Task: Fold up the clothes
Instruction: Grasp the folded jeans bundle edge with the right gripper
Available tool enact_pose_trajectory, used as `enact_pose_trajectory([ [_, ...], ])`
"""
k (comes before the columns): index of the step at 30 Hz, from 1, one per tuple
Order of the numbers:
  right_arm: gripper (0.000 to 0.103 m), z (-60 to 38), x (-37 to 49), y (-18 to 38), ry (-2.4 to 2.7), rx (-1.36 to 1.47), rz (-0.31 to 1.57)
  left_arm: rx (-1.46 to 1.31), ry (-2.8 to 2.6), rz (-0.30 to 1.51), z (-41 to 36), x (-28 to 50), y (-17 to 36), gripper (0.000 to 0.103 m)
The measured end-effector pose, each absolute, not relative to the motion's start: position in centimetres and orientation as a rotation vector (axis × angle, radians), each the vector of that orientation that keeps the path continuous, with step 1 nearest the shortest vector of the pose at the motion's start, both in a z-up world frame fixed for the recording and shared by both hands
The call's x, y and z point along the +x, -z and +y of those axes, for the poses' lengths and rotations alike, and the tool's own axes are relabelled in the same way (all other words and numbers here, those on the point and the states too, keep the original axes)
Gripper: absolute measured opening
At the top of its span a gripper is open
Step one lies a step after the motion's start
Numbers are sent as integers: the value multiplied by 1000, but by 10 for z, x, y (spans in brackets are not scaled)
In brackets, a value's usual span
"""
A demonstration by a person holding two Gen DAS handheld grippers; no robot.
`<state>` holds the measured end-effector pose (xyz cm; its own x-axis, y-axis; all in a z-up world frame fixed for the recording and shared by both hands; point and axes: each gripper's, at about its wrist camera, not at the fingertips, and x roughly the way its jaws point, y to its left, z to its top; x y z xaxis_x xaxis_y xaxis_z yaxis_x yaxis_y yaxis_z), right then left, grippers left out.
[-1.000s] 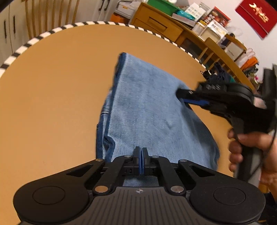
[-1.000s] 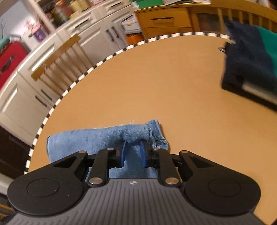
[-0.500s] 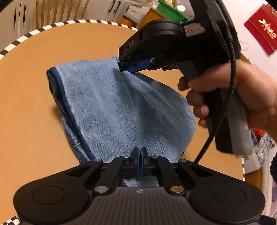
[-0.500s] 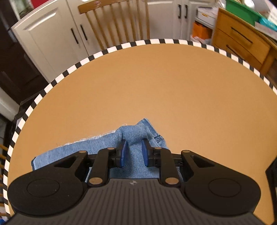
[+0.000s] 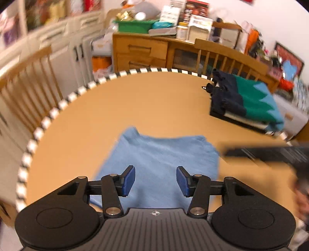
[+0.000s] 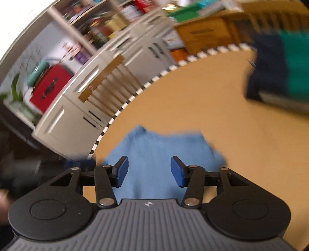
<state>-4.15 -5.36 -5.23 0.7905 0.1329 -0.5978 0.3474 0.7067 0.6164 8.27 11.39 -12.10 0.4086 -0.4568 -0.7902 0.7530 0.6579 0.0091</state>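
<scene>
We can read no text; the boxes (image 5: 195, 17) on the sideboard (image 5: 141, 50), upper centre, perhaps carry print, blurred.

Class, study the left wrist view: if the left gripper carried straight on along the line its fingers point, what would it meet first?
Most likely the folded blue denim garment, which lies on the round table directly ahead of the left gripper. Its jaws are opening with nothing between them. Depth is unclear and the frame is blurred, so this is a best reading.

You have pale blue denim (image 5: 162, 154) on a tan table (image 5: 154, 100) edged in black-and-white checks, a navy, green and light-blue folded pile (image 5: 249, 100) beyond it, and blue pads (image 5: 129, 180) on black grippers.
</scene>
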Motion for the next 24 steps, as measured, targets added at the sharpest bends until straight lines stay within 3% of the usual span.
enact_pose_trajectory([
  [6,59,-44,-97,89,225,974,650,600,821,726,93,113,134,51],
  [15,63,-35,-101,100,265,1052,651,607,761,890,89,157,175,49],
  [21,64,-35,-102,99,259,1083,652,563,744,938,102,169,187,60],
  [24,65,-32,-103,98,261,1082,657,520,719,969,109,177,197,72],
])
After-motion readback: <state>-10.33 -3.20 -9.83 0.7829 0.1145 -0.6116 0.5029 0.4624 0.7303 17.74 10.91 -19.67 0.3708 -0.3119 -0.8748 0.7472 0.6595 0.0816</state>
